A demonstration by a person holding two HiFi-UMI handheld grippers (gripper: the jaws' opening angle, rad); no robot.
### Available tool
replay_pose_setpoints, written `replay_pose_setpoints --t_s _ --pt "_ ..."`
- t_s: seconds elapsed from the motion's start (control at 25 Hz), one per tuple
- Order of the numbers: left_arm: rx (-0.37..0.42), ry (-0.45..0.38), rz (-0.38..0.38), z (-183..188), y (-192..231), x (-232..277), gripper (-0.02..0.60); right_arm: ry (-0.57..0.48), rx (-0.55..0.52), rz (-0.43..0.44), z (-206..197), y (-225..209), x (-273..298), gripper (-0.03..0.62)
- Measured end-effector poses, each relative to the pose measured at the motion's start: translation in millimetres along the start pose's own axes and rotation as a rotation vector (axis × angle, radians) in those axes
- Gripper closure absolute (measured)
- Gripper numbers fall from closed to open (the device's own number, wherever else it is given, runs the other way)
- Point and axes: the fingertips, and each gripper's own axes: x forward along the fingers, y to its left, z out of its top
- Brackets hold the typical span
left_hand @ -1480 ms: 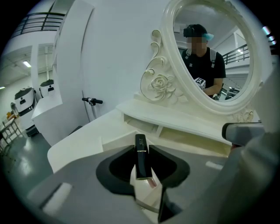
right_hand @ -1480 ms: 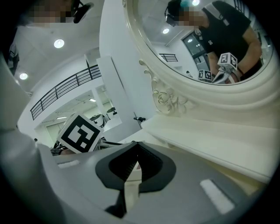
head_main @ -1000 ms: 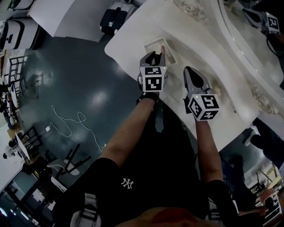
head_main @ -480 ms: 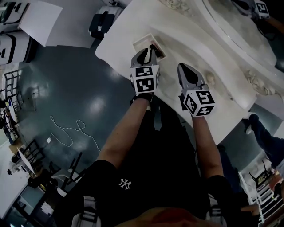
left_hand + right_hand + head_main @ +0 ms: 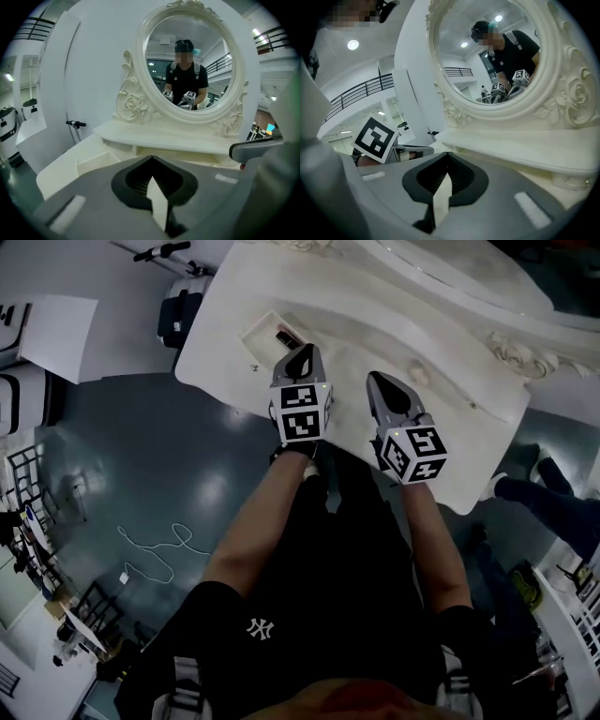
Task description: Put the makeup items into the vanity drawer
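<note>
Cream vanity drawer [image 5: 253,329] is left open for loading, a dark item [image 5: 286,337] inside. Left gripper [image 5: 303,354] and right gripper [image 5: 377,382] are held pressed together, empty.

L gripper [image 5: 302,354] has pulled back off the drawer [image 5: 260,329]: was over it, now just beside its near corner. Dark makeup item [image 5: 284,337] now lies inside drawer. R gripper [image 5: 378,382] also drew back, farther from drawer, twd bench [image 5: 450,409] front edge.
</note>
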Motion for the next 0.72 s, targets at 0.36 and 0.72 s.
replay_pose_setpoints --t_s 0.36,0.72 --pt "0.150 0.008 -0.210 -15 -96 7 0.580 -0.052 0.073 -0.155 -19 -39 -61 0.572" --pt "0.252 0.031 -0.365 -44 -168 18 0.578 -0.075 0.136 -0.260 -48 -73 -103 0.572"
